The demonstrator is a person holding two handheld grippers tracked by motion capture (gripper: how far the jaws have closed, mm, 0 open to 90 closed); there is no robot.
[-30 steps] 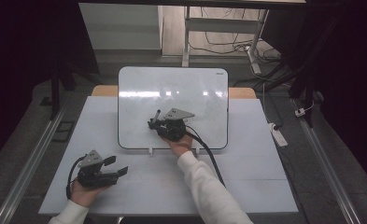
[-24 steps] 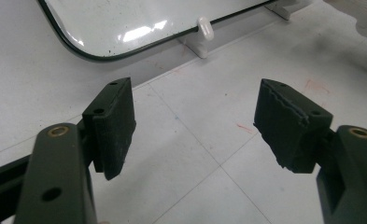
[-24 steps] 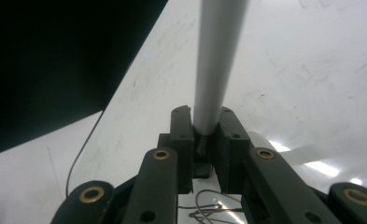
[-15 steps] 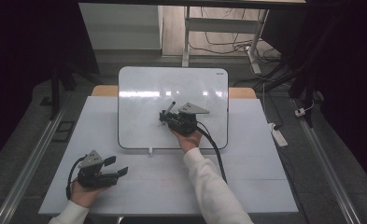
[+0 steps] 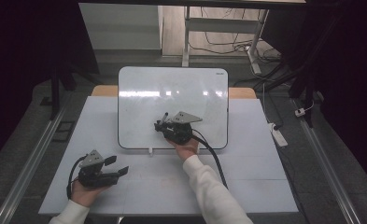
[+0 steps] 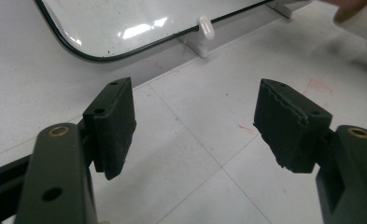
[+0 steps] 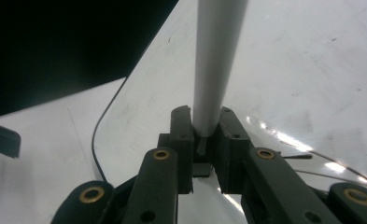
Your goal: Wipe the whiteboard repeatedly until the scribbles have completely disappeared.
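The right tool (image 5: 165, 126) is clenched on a slim grey-white marker pen (image 7: 214, 70), seen in the right gripper view pinched between the two black pads low on its barrel, with the rest of the barrel running up and away over the glossy white rectangular whiteboard with a dark rim (image 5: 139, 93). In the high view this tool hovers over the near middle of the board, its dark tip end pointing left and far. The board lies flat on the pale tiled tabletop (image 5: 246, 177), towards its far side.

The left tool (image 5: 113, 167) rests at the near left of the tabletop, well apart from the board, its jaws spread wide with nothing between them; in the left gripper view the pads (image 6: 116, 126) frame bare tabletop, with the board's near edge and a small white clip (image 6: 206, 28) beyond.

Risks, as a judgement: the grip sits near one end of the pen, so pressing the tip down could lever the barrel sideways and let it twist or slip out of the pads. The board is not held by the other tool, so a firm stroke could push it across the smooth tabletop.

No containers are in sight on the tabletop.
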